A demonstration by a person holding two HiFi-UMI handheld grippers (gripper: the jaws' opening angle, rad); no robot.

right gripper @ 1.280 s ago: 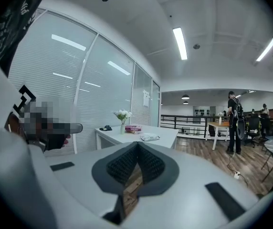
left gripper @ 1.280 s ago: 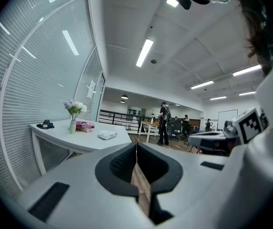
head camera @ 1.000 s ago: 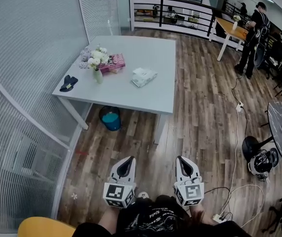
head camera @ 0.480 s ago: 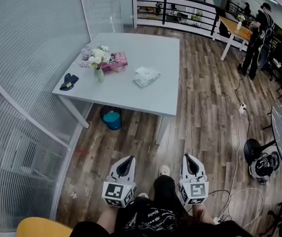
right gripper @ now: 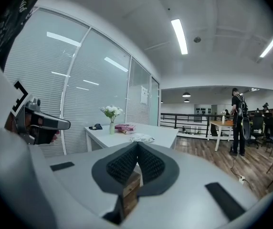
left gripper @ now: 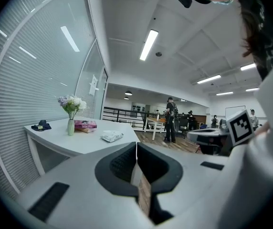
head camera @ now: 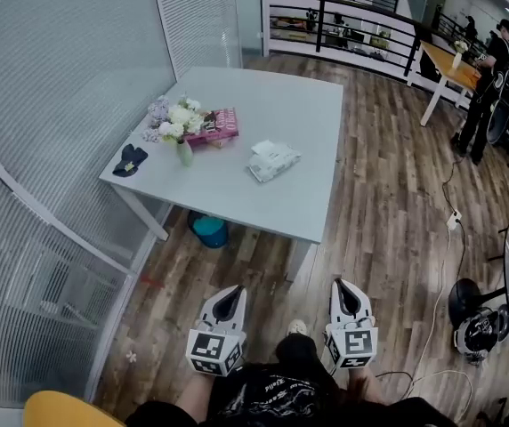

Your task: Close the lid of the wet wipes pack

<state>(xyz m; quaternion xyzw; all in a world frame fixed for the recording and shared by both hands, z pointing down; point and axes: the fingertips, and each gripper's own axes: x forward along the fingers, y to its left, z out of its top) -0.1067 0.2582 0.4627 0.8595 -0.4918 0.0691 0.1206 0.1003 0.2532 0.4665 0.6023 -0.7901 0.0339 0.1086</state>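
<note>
Left gripper (left gripper: 136,145): jaws together, ribbed black pads meeting at the tips, nothing between them. Right gripper (right gripper: 137,145): same, closed tip to tip, empty. Both are held low in front of the person, over the plank floor (head camera: 370,203), well apart from the table (head camera: 272,96), touching nothing.

Wipes pack (head camera: 273,159): lies flat on the table, toward its near right part. White, soft, crinkled wrapper, roughly rectangular. Lid up or down: cannot tell, too small.

Also on the table, left side: slim upright vase (head camera: 185,152) with white and pale purple flowers (head camera: 176,118); flat pink box (head camera: 218,124) just behind it; small dark item (head camera: 130,160) near the left edge. Table top pale grey, smooth, matte, with white legs. Blue bin (head camera: 210,230) beneath.

Gripper bodies: white moulded plastic, each with a marker cube (head camera: 214,352) at the rear.

Only the head view shows the bin and the two grippers side by side. Only the gripper views show the pad ribbing and the ceiling strip lights (right gripper: 179,35). A person (head camera: 495,69) stands far right by a wood-topped desk (head camera: 446,60), seen in all three views.
</note>
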